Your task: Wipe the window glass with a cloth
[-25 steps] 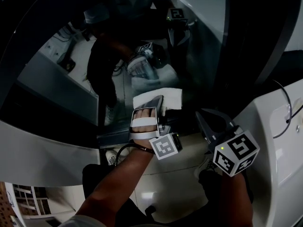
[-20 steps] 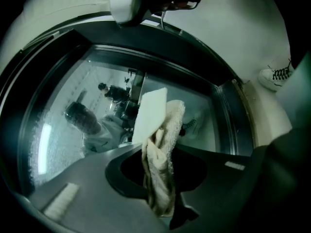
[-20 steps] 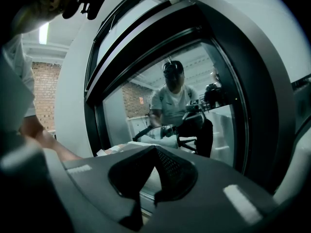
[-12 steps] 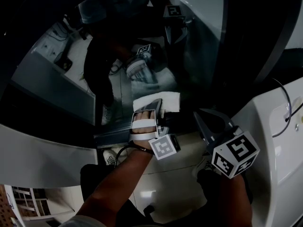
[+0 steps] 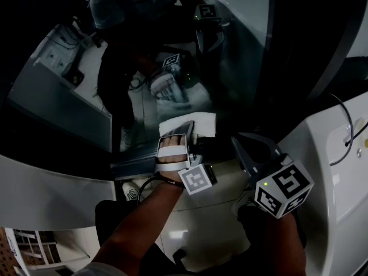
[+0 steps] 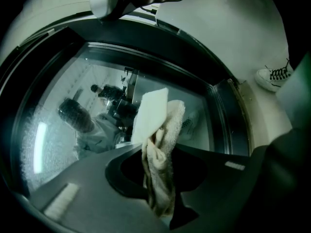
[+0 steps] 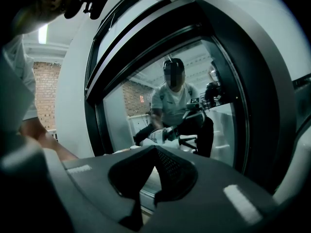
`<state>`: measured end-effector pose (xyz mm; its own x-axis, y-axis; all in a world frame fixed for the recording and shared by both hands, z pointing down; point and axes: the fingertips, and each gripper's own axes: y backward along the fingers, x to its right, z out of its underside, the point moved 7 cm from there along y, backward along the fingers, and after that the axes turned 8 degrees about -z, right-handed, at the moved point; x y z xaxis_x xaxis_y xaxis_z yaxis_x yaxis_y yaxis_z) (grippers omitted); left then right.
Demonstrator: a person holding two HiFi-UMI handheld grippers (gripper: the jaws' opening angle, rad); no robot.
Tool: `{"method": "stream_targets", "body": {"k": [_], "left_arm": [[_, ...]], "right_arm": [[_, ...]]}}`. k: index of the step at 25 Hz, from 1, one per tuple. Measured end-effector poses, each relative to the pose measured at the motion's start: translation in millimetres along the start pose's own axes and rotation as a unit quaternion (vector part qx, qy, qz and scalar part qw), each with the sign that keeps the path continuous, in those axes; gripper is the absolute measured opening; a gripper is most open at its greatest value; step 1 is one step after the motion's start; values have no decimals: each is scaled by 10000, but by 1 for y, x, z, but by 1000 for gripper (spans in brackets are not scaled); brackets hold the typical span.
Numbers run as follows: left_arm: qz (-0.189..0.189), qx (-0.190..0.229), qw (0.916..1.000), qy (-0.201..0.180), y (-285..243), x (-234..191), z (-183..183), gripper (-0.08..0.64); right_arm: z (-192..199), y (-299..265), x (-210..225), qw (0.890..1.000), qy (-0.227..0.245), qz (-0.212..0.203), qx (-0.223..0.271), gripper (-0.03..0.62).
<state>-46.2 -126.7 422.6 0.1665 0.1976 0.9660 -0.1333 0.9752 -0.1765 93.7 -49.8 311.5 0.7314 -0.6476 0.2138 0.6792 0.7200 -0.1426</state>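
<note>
The window glass (image 5: pixel 144 62) is taking up most of the scene, a dark curved pane that is mirroring a person and a bright room. A black frame (image 5: pixel 325 45) is running round it, set in a white panel (image 5: pixel 328 154) that is spreading out to the right and near left. The cloth (image 5: pixel 198 122) is lying flat against the lower middle of the glass, just above the bottom frame. It is pale cream terry, folded into a smooth flat pad at its far end and bunching into soft creases nearer the jaws. The left gripper (image 5: pixel 187 130) is pinching the cloth (image 6: pixel 158 144), its fingers (image 6: pixel 121 154) closing tight on the crumpled part while the folded end is standing past the tips and touching the pane (image 6: pixel 63 125). The right gripper (image 5: pixel 253 145) is hanging just right of it, near the glass (image 7: pixel 146 106) but off the cloth. Its jaws are meeting with nothing between them (image 7: pixel 154 149).
</note>
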Motion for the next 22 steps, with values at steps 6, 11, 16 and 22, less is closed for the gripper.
{"method": "stream_targets", "body": {"k": [6, 11, 16, 22], "left_arm": [[161, -11, 9999, -4, -1, 7, 2, 104], [148, 14, 9999, 35, -1, 7, 2, 104], [165, 14, 9998, 61, 0, 7, 3, 104], [169, 24, 9998, 82, 0, 7, 3, 104]], "right_arm": [[-1, -2, -2, 10000, 0, 5, -61, 2], [-2, -1, -2, 10000, 12, 24, -86, 2], [-3, -1, -3, 9999, 23, 32, -109, 2], [-4, 0, -2, 9999, 21, 43, -92, 2]]}}
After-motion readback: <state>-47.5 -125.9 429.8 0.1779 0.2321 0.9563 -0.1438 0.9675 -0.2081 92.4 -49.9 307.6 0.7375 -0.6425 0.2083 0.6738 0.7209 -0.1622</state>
